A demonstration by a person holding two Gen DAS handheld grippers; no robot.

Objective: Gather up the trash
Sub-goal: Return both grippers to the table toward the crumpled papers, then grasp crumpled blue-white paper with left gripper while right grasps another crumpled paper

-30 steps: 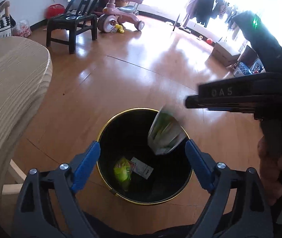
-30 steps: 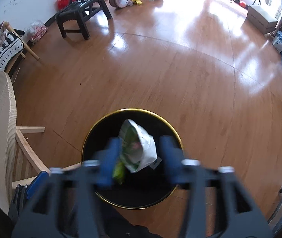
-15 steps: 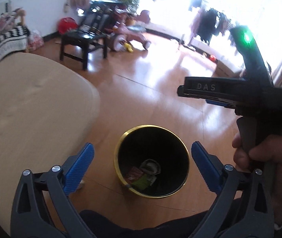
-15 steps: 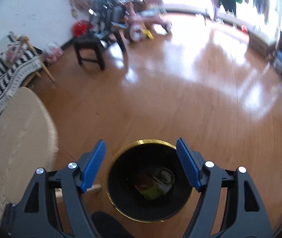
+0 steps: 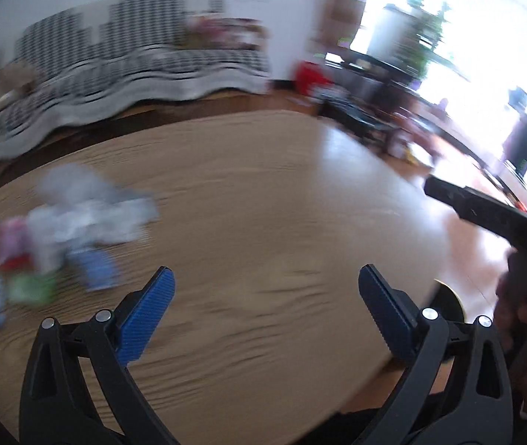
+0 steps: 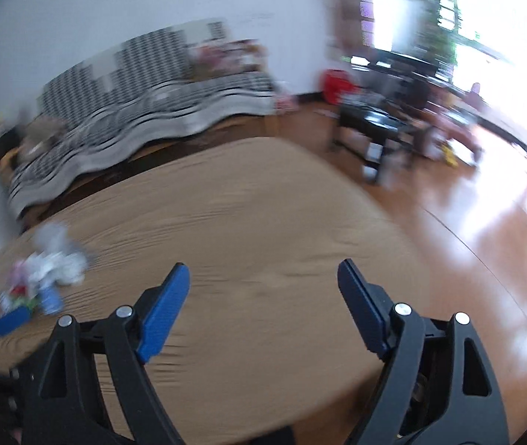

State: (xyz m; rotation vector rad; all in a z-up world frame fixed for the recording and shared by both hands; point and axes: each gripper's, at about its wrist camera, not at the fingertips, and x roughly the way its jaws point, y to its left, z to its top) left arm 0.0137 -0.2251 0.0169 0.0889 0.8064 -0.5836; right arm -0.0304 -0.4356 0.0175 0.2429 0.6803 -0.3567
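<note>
Several pieces of trash (image 5: 67, 233) lie in a blurred heap on the far left of the table (image 5: 263, 215): crumpled white paper, a blue wrapper, something green, something red and pink. The right wrist view shows the same heap (image 6: 46, 274) near the table's left edge (image 6: 263, 222); motion blur hides what each piece is.

Pale wood grain runs across the rounded tabletop, and most of it is bare. A gold bin rim (image 5: 452, 296) peeks out past the table's right edge. Beyond the table stands a sofa (image 5: 122, 70) under a black-and-white checked throw, against a white wall. A red bag (image 6: 335, 83) sits on the floor by the wall, a dark chair (image 6: 374, 126) stands right of it, and the glossy wood floor (image 6: 486, 215) catches glare from a bright window.

Both claws hover over the table, well apart from the heap. The left gripper (image 5: 265, 296) is spread wide and holds nothing. The right gripper (image 6: 263, 296) is likewise spread and holds nothing. In the left view, the right gripper's black body (image 5: 493, 215) juts in at the right with a hand (image 5: 523, 319) around its handle. In the right view, a blue pad (image 6: 11, 320) of the left gripper shows at the lower left, just beside the heap.
</note>
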